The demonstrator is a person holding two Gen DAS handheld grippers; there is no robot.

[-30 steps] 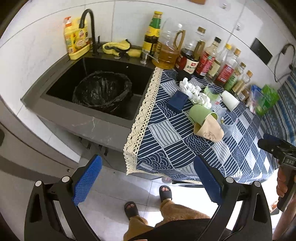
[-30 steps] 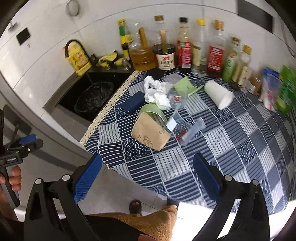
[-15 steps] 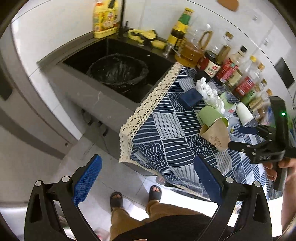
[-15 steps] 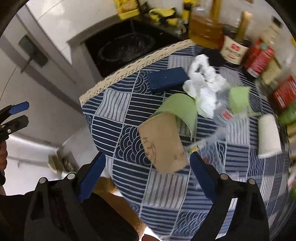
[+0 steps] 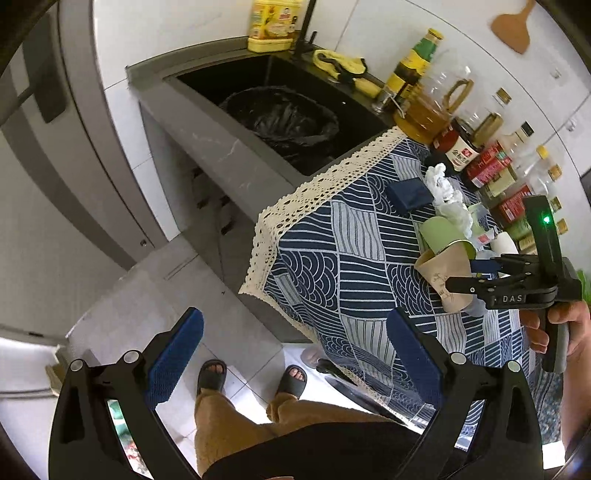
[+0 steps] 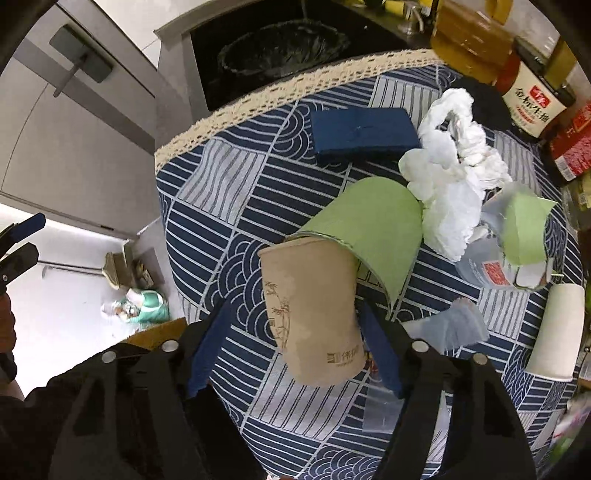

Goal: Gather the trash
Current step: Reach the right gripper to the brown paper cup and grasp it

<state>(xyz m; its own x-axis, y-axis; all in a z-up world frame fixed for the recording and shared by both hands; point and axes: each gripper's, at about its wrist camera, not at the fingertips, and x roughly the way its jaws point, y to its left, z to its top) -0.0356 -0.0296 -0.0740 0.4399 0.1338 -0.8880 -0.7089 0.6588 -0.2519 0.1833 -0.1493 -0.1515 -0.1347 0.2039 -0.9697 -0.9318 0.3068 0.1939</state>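
A brown paper cup (image 6: pixel 310 314) lies on its side on the blue patterned tablecloth (image 6: pixel 236 192), its mouth tucked into a green cup (image 6: pixel 369 221). My right gripper (image 6: pixel 295 347) is open, its fingers on either side of the brown cup's base; it shows in the left wrist view (image 5: pixel 476 275) at the cup (image 5: pixel 443 273). Crumpled white tissue (image 6: pixel 450 177), a second green cup (image 6: pixel 524 229), a white cup (image 6: pixel 557 332) and clear plastic scraps (image 6: pixel 450 325) lie nearby. My left gripper (image 5: pixel 295 358) is open and empty over the floor. A black bin bag (image 5: pixel 288 118) sits in the sink.
A blue sponge (image 6: pixel 362 133) lies near the lace table edge. Sauce and oil bottles (image 5: pixel 458 151) line the wall behind the table. A dish soap bottle (image 5: pixel 269 22) and yellow gloves (image 5: pixel 343 66) sit by the sink. The person's legs (image 5: pixel 255 402) stand below.
My right gripper has moved down and forward onto the table and narrowed around the brown cup. My left gripper has swung left and back, away from the table.
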